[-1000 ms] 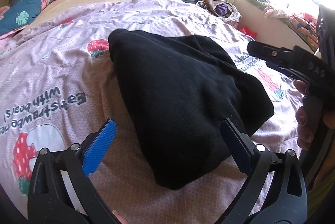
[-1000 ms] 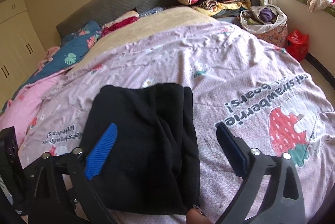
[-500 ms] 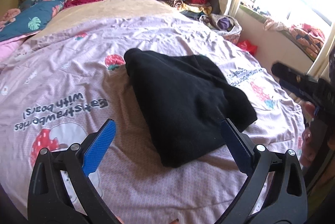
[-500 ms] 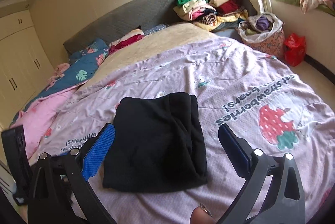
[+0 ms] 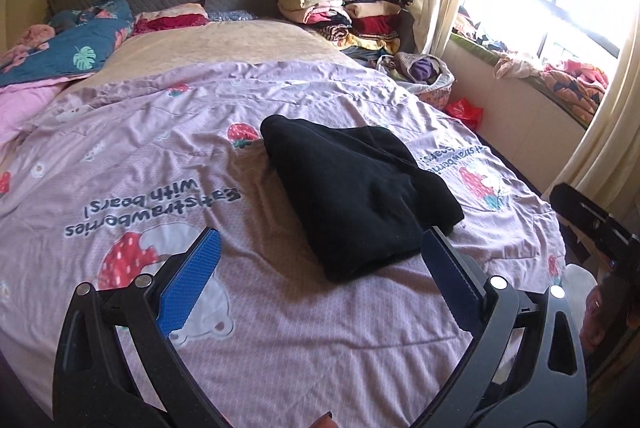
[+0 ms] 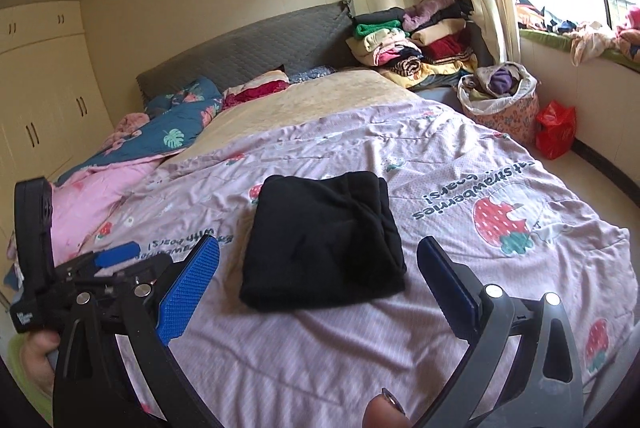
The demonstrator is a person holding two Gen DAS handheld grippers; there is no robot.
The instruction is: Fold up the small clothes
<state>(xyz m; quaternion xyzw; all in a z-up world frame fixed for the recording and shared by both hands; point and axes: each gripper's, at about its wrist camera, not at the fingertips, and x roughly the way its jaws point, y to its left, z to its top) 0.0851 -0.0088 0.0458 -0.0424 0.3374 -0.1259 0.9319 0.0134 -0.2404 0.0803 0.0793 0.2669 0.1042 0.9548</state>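
Note:
A folded black garment lies flat on the pink strawberry-print bedspread. My left gripper hangs open above the spread, just short of the garment's near edge, with nothing between its blue pads. My right gripper is open too, held back from the garment's near edge and touching nothing. In the left wrist view the right gripper's black body shows at the right border. The left gripper's body and a hand appear at the lower left of the right wrist view.
Stacks of folded clothes sit at the bed's far right corner by the grey headboard. A basket of clothes and a red bag stand on the floor. Blue and pink bedding lies at far left. A window sill holds more clothes.
Both grippers have pulled back and risen away from the black garment, which now looks smaller and lies still. Both stayed open.

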